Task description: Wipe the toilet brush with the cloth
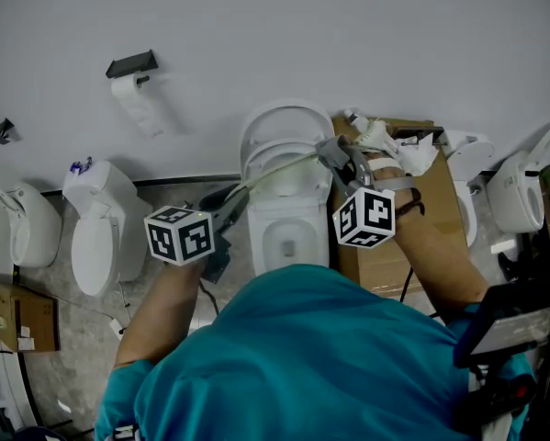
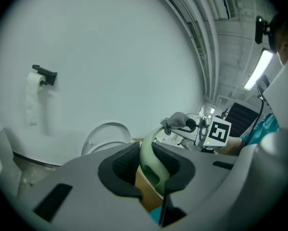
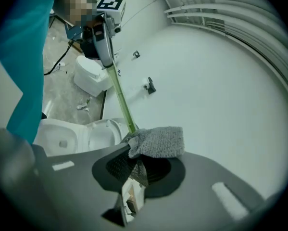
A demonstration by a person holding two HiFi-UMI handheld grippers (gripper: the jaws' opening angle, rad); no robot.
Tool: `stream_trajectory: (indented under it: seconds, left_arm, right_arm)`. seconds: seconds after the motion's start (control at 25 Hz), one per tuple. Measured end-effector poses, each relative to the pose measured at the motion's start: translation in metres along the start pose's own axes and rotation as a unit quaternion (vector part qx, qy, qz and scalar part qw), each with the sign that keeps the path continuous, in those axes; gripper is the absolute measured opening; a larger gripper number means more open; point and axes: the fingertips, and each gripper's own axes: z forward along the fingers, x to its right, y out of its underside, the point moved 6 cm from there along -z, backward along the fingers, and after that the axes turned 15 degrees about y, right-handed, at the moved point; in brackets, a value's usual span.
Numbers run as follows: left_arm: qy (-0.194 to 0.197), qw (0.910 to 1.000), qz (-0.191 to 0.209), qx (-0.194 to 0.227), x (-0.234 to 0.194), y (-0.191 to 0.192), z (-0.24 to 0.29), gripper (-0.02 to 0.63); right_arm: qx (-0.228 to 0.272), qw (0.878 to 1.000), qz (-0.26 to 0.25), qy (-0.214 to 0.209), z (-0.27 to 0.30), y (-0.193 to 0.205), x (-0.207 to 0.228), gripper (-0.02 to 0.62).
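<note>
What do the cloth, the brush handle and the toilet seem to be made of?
The cloth: grey, probably microfibre; nubby, matte weave. The brush handle: pale green, likely plastic; smooth, slight sheen. The toilet: white, probably glazed ceramic; glossy, hard surface.

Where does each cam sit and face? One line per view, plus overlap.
Head view: on the person's head, looking steeply down at the toilet; teal shirt, left gripper and right gripper show.
Left gripper view: rides the left gripper, faces the wall along jaws shut on the toilet brush.
Right gripper view: rides the right gripper, faces back past the held cloth to the teal shirt.
Shared: the toilet brush, in all three.
</note>
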Motion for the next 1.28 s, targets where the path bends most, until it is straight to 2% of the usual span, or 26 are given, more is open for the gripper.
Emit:
stream_trajectory:
  seconds: [0.12, 0.2, 0.28, 0.4, 0.56, 0.76, 1.0, 1.28]
  left_arm:
    - [0.010, 0.9987, -0.047, 0.019, -0.007, 0.006, -0.001, 0.069]
    - [0.024, 0.9949, -0.091, 0.035, -0.012, 0.013, -0.001, 0.069]
    - [0.044, 0.9889, -0.132, 0.050, -0.014, 0.019, 0.001, 0.069]
    - [0.064, 0.9825, -0.162, 0.065, -0.011, 0.016, 0.003, 0.069]
    - [0.082, 0.9777, -0.180, 0.070, -0.007, 0.011, 0.009, 0.069]
    - [0.095, 0.9742, -0.192, 0.072, 0.001, 0.012, 0.019, 0.069]
    - [0.099, 0.9721, -0.202, 0.066, 0.004, 0.015, 0.022, 0.069]
    - [0.089, 0.9737, -0.202, 0.057, 0.000, 0.017, 0.017, 0.069]
  right_arm:
    - [-0.012, 1.000, -0.018, 0.019, 0.003, 0.008, 0.006, 0.040]
    - [-0.005, 0.999, -0.005, 0.035, 0.001, 0.006, 0.013, 0.040]
    - [0.023, 0.998, 0.021, 0.046, -0.006, -0.006, 0.020, 0.040]
    - [0.091, 0.993, 0.059, 0.036, -0.021, -0.038, 0.019, 0.040]
    - [0.164, 0.985, 0.048, 0.017, -0.032, -0.080, -0.004, 0.040]
    - [0.201, 0.979, 0.011, 0.005, -0.032, -0.096, -0.037, 0.040]
    - [0.190, 0.981, -0.033, 0.024, -0.024, -0.089, -0.050, 0.040]
    - [0.147, 0.987, -0.038, 0.053, -0.012, -0.066, -0.039, 0.040]
